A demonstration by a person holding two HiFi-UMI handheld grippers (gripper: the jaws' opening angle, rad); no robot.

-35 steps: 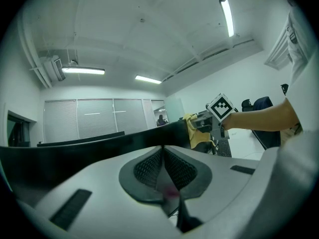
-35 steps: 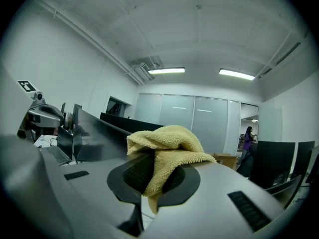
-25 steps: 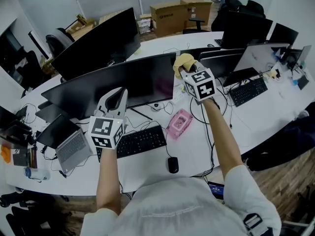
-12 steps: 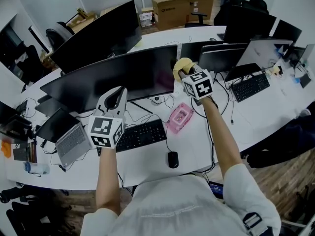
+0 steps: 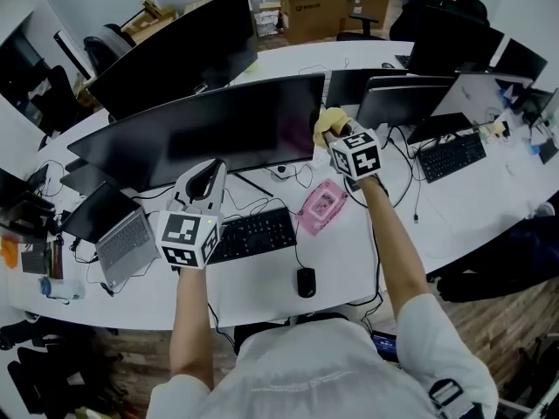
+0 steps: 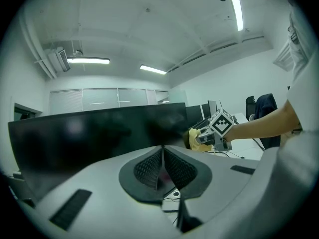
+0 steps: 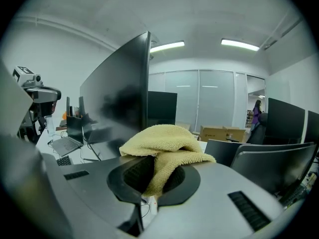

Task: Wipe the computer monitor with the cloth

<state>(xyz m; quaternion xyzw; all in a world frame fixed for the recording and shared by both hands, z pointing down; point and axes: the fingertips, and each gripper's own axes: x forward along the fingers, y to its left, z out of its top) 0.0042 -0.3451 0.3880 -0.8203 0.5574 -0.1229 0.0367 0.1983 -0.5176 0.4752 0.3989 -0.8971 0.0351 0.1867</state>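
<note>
A wide black monitor [image 5: 210, 129] stands on the white desk, its dark screen facing me. My right gripper [image 5: 334, 128] is shut on a yellow cloth [image 5: 328, 120], held at the screen's right edge. In the right gripper view the cloth [image 7: 164, 146] bulges out of the closed jaws, with the monitor [image 7: 117, 108] edge-on just to the left. My left gripper [image 5: 205, 180] hovers low before the screen's middle, shut with nothing in it. The left gripper view shows the monitor [image 6: 94, 138] ahead and the cloth [image 6: 193, 137] at its right end.
A black keyboard [image 5: 249, 236], a mouse [image 5: 306, 282] and a pink pack [image 5: 320, 206] lie on the desk [image 5: 262, 295] under the monitor. A laptop [image 5: 122, 243] sits at left. More monitors [image 5: 410, 94] and a second keyboard [image 5: 454, 155] stand at right.
The right gripper with the cloth has slid down along the screen's right edge. The left gripper has stayed where it was.
</note>
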